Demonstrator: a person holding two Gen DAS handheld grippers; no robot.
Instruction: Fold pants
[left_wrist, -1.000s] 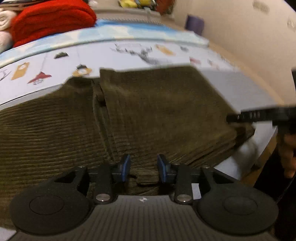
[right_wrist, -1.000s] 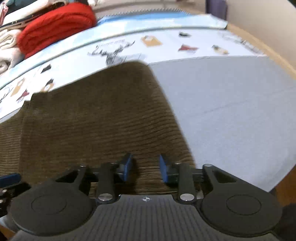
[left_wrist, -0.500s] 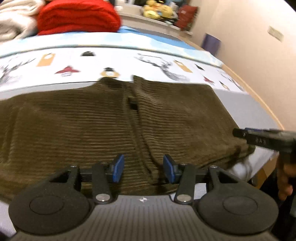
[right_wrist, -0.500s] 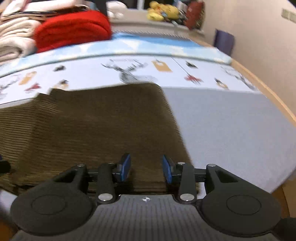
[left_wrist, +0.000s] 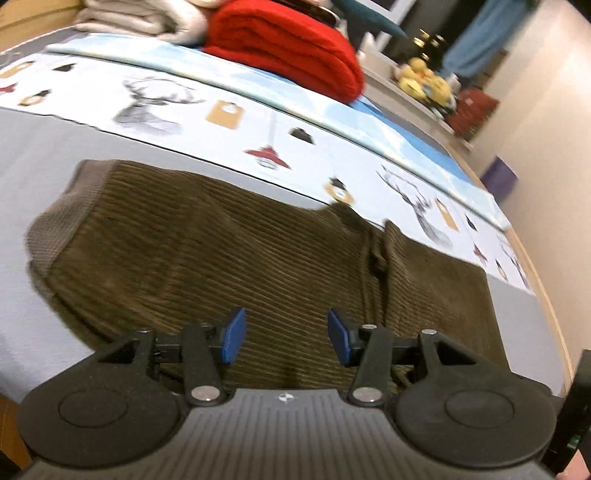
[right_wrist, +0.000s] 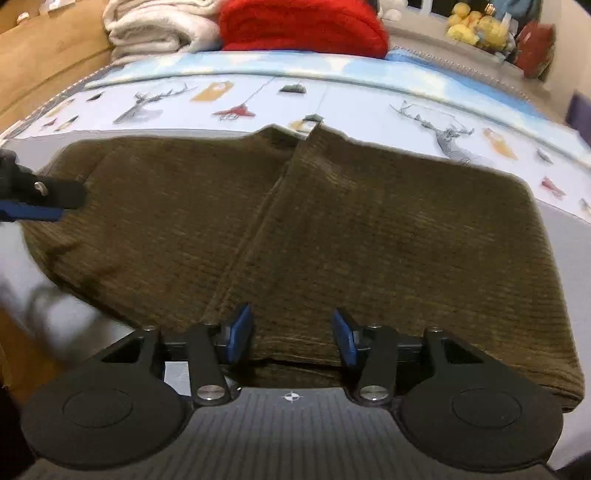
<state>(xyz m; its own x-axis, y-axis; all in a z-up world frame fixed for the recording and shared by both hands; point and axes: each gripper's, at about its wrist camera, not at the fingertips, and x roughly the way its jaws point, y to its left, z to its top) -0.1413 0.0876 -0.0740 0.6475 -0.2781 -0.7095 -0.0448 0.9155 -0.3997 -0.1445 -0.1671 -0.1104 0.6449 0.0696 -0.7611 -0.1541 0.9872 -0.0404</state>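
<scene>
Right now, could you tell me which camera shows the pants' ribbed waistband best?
The left wrist view: the grey-brown ribbed waistband lies unobstructed at the olive corduroy pants' left end. In the right wrist view, that end sits blurred behind the left gripper.

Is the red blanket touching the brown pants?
Apart. In the right wrist view the red blanket sits far back, with printed sheet between it and the brown pants.

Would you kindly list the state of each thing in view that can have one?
pants: folded over, lying flat on the bed, held by neither gripper.
left gripper: open, jaws just been opening, nothing pinched between them.
right gripper: open, jaws just been opening, above the near edge of the pants.
red blanket: folded, at the far end.
white blankets: folded, stacked beside the red one.
</scene>
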